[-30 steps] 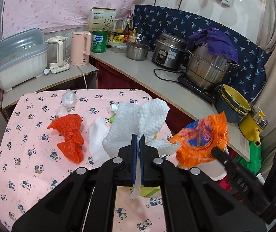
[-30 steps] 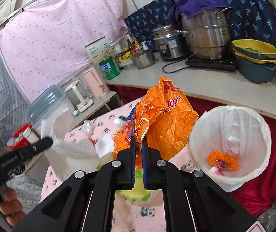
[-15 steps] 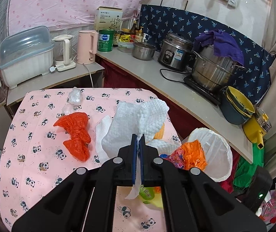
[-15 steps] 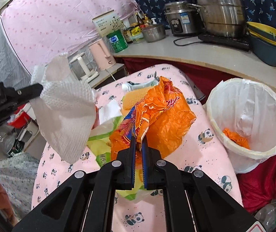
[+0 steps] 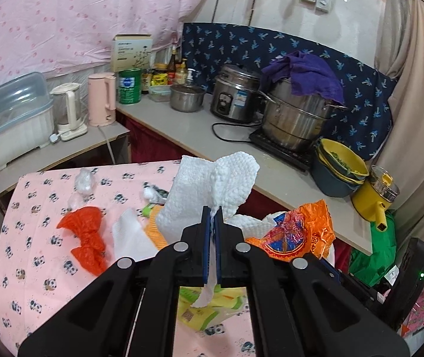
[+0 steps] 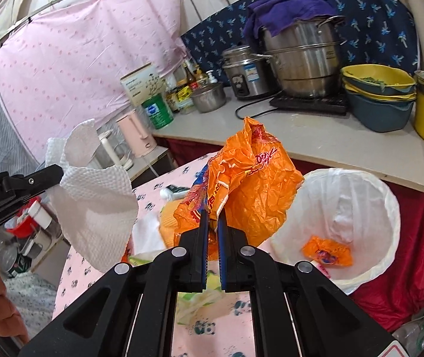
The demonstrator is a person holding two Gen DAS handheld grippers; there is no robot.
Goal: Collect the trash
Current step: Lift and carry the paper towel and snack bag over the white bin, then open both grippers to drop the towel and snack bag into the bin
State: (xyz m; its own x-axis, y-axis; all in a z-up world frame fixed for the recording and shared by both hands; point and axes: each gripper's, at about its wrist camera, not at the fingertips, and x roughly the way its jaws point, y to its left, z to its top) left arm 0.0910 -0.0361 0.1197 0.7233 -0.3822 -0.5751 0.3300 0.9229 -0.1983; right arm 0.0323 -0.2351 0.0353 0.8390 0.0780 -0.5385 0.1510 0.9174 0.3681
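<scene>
My left gripper (image 5: 211,212) is shut on a white paper towel (image 5: 209,187) and holds it above the pink panda tablecloth (image 5: 36,244). The towel also shows in the right wrist view (image 6: 93,196), hanging at the left. My right gripper (image 6: 212,217) is shut on a crumpled orange snack bag (image 6: 247,175), held just left of the white-lined trash bin (image 6: 369,190). The bag also shows in the left wrist view (image 5: 298,232). An orange wrapper (image 6: 326,250) lies inside the bin. A red plastic bag (image 5: 85,238), a white tissue (image 5: 130,238) and a yellow-green packet (image 5: 209,309) lie on the table.
A grey counter (image 5: 200,136) behind the table carries a rice cooker (image 5: 234,98), a large steel pot (image 5: 296,122) under a purple cloth, stacked bowls (image 5: 340,166) and a yellow pot (image 5: 378,196). A pink kettle (image 5: 102,101) and a dish box (image 5: 14,119) stand at the left.
My right gripper dipped over the table with the orange bag, then rose again beside the bin. My left gripper has drifted slightly with the paper towel still held.
</scene>
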